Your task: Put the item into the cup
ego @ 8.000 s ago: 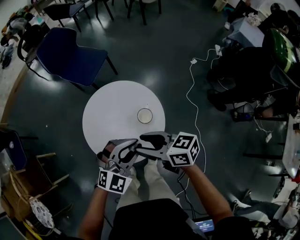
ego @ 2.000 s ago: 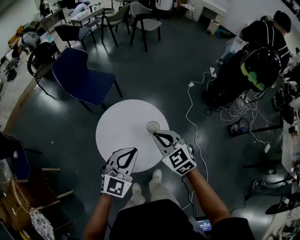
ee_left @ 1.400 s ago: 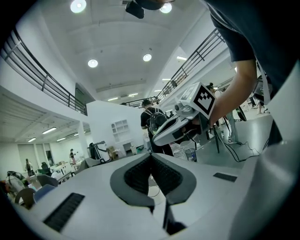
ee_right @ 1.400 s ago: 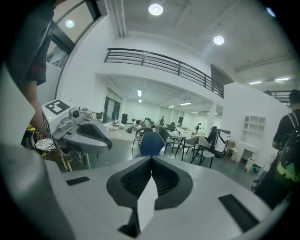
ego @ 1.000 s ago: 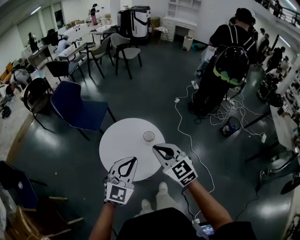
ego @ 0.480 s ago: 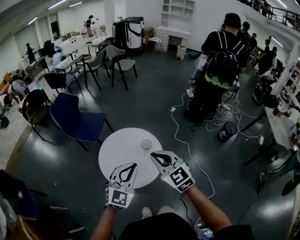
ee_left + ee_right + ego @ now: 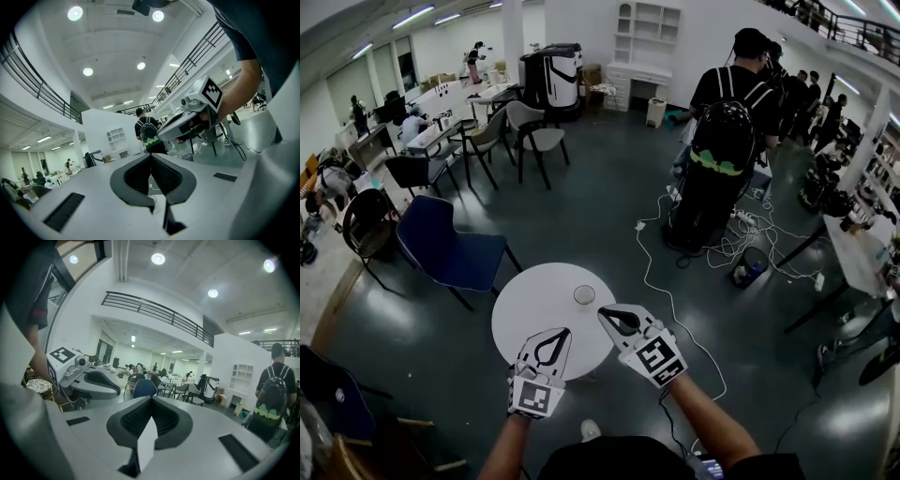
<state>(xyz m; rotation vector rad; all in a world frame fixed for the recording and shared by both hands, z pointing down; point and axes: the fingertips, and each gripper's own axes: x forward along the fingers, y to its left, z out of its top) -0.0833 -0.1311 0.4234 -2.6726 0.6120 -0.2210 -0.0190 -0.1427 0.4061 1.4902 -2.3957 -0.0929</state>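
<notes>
A round white table (image 7: pixel 525 314) stands on the dark floor in the head view, with a small pale cup (image 7: pixel 584 294) upright near its far right edge. What is inside the cup cannot be made out. My left gripper (image 7: pixel 566 331) hovers over the table's near edge, jaws shut and empty. My right gripper (image 7: pixel 602 312) hangs just in front of the cup, to its right, also shut on nothing. In the left gripper view the left gripper (image 7: pixel 151 155) has its pads pressed together; the right gripper (image 7: pixel 151 399) shows the same in its own view. Both point about level across the room.
A blue chair (image 7: pixel 441 248) stands left of the table, with more chairs (image 7: pixel 530 131) behind it. A person with a backpack (image 7: pixel 722 141) stands at the back right. White cables (image 7: pixel 661 281) run along the floor right of the table.
The head view has tipped upward, so more of the room shows and the table sits lower in frame. Both grippers rose a little and stayed shut.
</notes>
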